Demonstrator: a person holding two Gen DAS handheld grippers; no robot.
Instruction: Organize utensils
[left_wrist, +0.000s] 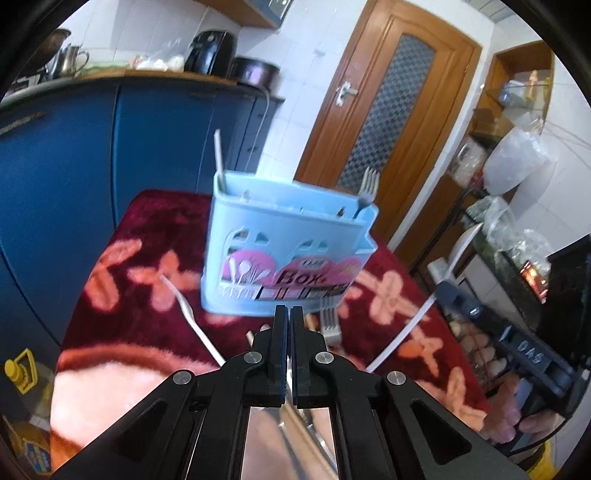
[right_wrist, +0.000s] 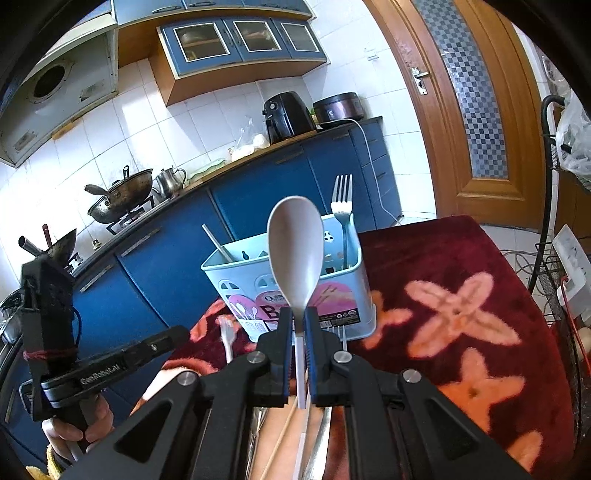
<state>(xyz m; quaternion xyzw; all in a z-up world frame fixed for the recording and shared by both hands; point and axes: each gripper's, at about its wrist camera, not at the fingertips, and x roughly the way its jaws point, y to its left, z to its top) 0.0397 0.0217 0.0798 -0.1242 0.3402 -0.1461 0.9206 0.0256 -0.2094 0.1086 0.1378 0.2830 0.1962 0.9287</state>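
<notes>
**Inspector:** Reviewing progress, the white spoon (right_wrist: 295, 251) was found clamped by its handle in the right gripper (right_wrist: 299, 332), bowl upward, held in front of the light blue utensil box (right_wrist: 347, 295) and not yet inserted. The box was seen standing on the red floral cloth (right_wrist: 480, 258).

**Clerk:** And what was recorded as done?

**Inspector:** A metal fork (right_wrist: 342, 206) and a thin stick-like utensil (right_wrist: 218, 243) were noted upright in the box. A white plastic fork (left_wrist: 184, 306) and a metal fork (left_wrist: 330, 325) were observed lying on the cloth beside the box, so the work was judged well short of complete.

**Clerk:** The left gripper (left_wrist: 288, 317)?

**Inspector:** Its jaws were found pressed together with nothing between them.

**Clerk:** Anything obscured?

**Inspector:** Items beneath both grippers were cut off by the gripper bodies, and the left view was blurred; the box's inner compartments could not be counted.
</notes>
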